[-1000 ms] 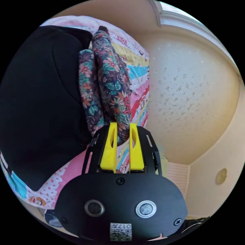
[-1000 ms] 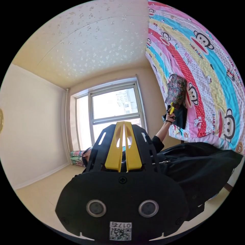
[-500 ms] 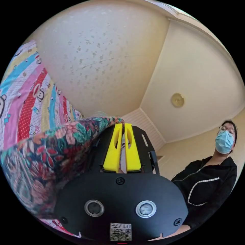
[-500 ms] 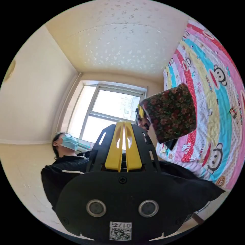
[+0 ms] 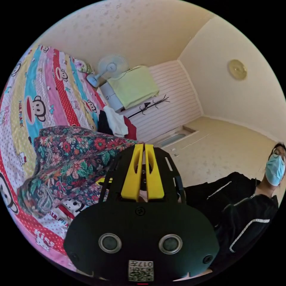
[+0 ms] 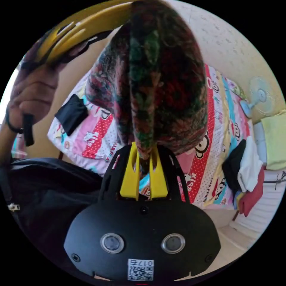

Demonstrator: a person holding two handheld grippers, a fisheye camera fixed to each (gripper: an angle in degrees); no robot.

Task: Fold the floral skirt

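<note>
The floral skirt (image 5: 68,158) is a folded, dark, flowered bundle held up over the bed. In the left gripper view its upper edge runs tight to the tips of my left gripper (image 5: 144,146), whose yellow jaws are pressed together on its corner. In the right gripper view the skirt (image 6: 166,89) bulges straight ahead. My right gripper (image 6: 144,149) is shut on the skirt's near edge. A hand (image 6: 26,95) holds the left gripper (image 6: 125,10) at the bundle's far end.
The striped cartoon bed cover (image 5: 32,98) (image 6: 214,98) lies beyond the skirt. On it are a folded black garment (image 6: 71,113) and a pile of clothes (image 6: 244,166). A fan (image 5: 108,67) and a green-draped cabinet (image 5: 134,86) stand past the bed. The person's black jacket (image 5: 238,202) is close by.
The left gripper has lifted the skirt off the black garment on the bed. The right gripper, empty before, has come up and shut on the skirt's other edge. Both views have swung.
</note>
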